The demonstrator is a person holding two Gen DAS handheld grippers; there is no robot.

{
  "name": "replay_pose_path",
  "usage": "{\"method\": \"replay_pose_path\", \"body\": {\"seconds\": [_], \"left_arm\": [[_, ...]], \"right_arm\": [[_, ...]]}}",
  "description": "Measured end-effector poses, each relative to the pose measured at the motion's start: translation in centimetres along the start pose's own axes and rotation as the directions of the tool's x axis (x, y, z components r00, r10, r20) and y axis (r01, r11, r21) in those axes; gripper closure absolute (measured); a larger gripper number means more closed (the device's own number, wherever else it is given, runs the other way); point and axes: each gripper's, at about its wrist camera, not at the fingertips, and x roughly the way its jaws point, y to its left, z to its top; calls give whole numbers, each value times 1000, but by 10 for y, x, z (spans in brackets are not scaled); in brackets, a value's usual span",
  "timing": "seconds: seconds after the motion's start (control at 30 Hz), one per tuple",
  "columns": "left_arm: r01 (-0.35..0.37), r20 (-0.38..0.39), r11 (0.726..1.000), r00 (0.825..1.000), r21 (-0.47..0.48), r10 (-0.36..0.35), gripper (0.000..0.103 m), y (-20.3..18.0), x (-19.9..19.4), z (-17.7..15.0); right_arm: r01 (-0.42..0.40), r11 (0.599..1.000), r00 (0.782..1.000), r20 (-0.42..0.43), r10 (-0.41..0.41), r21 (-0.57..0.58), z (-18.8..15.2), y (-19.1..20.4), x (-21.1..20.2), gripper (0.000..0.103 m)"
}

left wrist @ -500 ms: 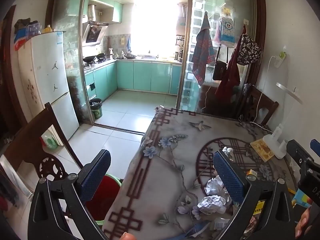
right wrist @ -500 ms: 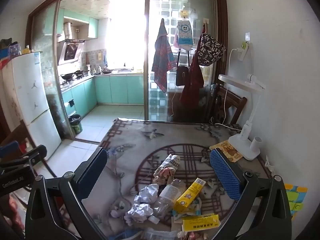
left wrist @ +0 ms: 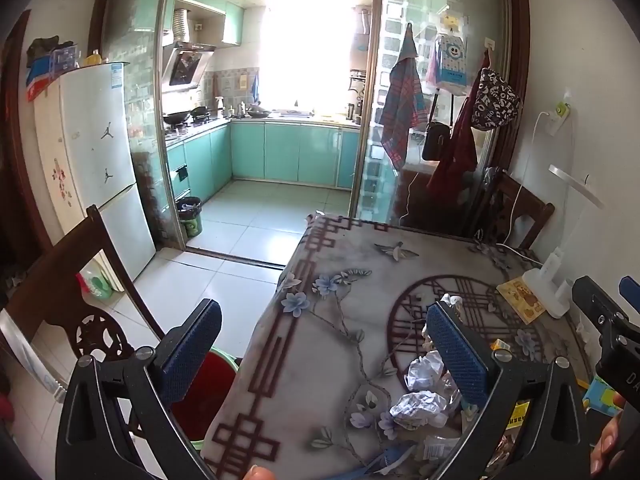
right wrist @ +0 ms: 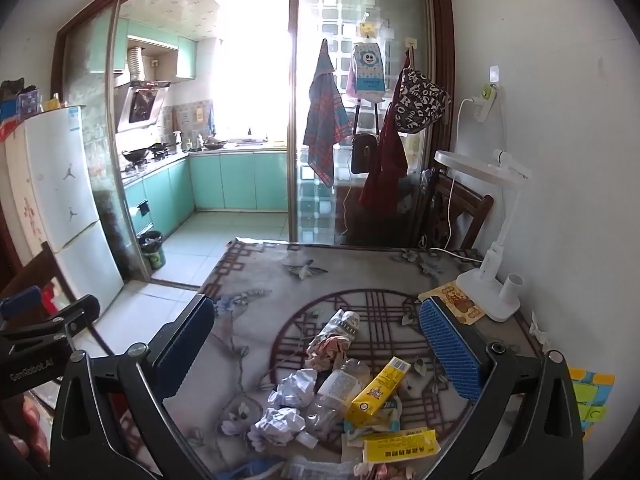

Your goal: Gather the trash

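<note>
Hovering wide open w/ nothing held, both tongs (right wrist: 316,360) sit above trash pile (right wrist: 340,392).

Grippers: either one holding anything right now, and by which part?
Nothing is held. The left gripper and right gripper are both wide open above the table, with the trash pile lying untouched below.

"GenRobot.AI" on left gripper (right wrist: 28,364)

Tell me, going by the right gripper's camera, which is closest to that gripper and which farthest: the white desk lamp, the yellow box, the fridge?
1. Yellow box: nearest, on the table between the right gripper fingers.
2. White desk lamp: farther back, right, by the wall.
3. Fridge: farthest, left, on the floor.
</note>
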Motion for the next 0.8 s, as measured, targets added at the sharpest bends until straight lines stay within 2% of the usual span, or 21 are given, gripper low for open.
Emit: {"method": "replay_pose_path", "body": {"seconds": [0.8], "left_arm": [[-16,-17,1000,1000,-10,16,0,2,6,7]], "right_arm": [[-15,1000,1000,-4,15,-2,2,0,7,0]]}}
